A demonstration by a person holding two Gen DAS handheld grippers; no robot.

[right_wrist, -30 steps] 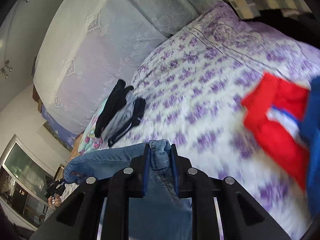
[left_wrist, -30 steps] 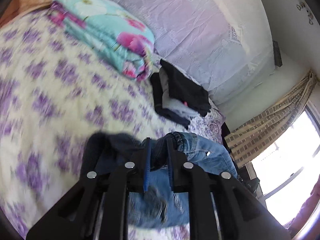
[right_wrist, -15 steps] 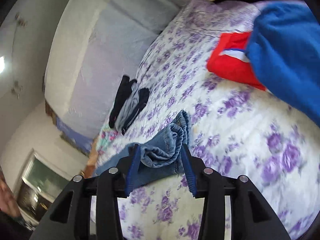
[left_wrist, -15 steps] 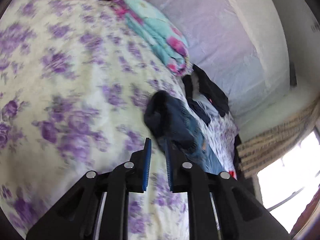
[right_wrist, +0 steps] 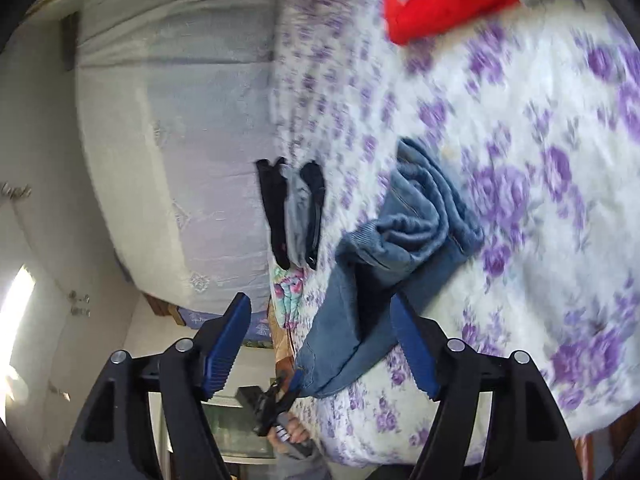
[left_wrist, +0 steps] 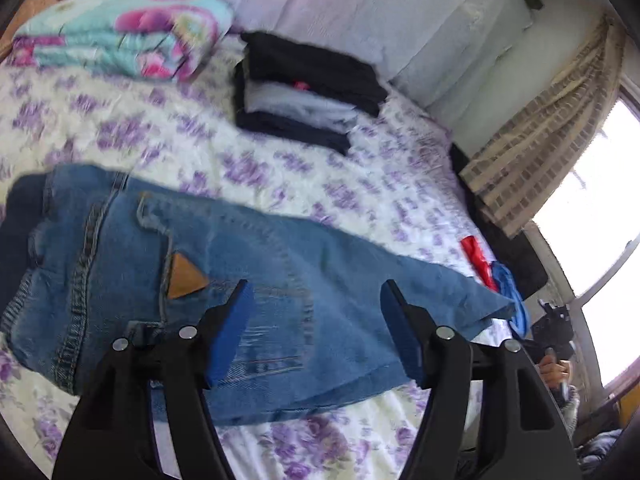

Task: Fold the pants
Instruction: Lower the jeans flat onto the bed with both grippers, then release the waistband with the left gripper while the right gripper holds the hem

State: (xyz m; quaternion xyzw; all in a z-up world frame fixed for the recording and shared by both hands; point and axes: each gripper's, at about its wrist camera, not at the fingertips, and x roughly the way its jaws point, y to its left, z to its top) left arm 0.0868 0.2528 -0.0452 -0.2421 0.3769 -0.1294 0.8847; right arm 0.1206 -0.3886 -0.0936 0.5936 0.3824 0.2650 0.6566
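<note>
The bed (left_wrist: 280, 168) fills both my views, its far edges blurred. The jeans (left_wrist: 248, 280) lie folded on it, their near edge cut off behind my left tool (left_wrist: 316, 328), whose jaws are opening, nothing pinched. My right tool (right_wrist: 320, 344) is opening too, the jeans' bunched end beyond it, released. A stack of dark clothes (left_wrist: 308, 92) sits farther back.
</note>
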